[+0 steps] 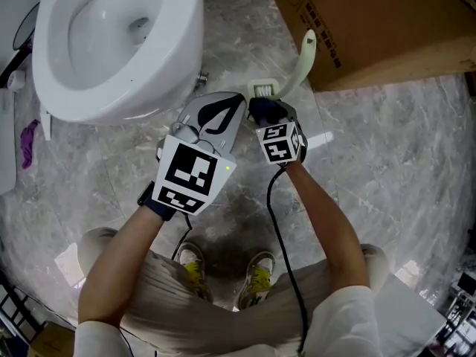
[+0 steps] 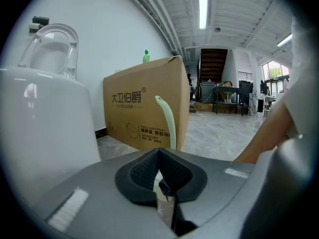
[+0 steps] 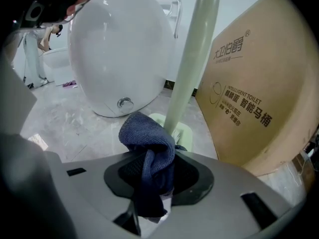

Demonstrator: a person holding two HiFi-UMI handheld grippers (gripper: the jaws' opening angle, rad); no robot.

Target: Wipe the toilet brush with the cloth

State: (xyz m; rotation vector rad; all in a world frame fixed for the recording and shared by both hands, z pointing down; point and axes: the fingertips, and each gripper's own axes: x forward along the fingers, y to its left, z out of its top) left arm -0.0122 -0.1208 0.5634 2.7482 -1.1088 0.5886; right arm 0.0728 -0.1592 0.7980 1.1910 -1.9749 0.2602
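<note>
The pale green toilet brush [image 1: 301,59] stands in its holder [image 1: 264,90] on the floor, leaning against the cardboard box. My right gripper [image 1: 262,110] is shut on a dark blue cloth [image 3: 148,146], bunched between the jaws. The cloth sits right at the foot of the brush handle [image 3: 193,59], beside the holder [image 3: 183,129]; I cannot tell if they touch. My left gripper [image 1: 235,104] is just left of the right one, pointing at the holder. Its jaws [image 2: 158,158] are shut with nothing held. The curved brush handle [image 2: 167,122] rises beyond them.
A white toilet [image 1: 111,43] stands at the upper left, close to my left gripper. A large brown cardboard box [image 1: 379,21] is at the upper right behind the brush. A purple scrap [image 1: 28,141] lies by the toilet. Grey marble floor [image 1: 387,169] stretches right.
</note>
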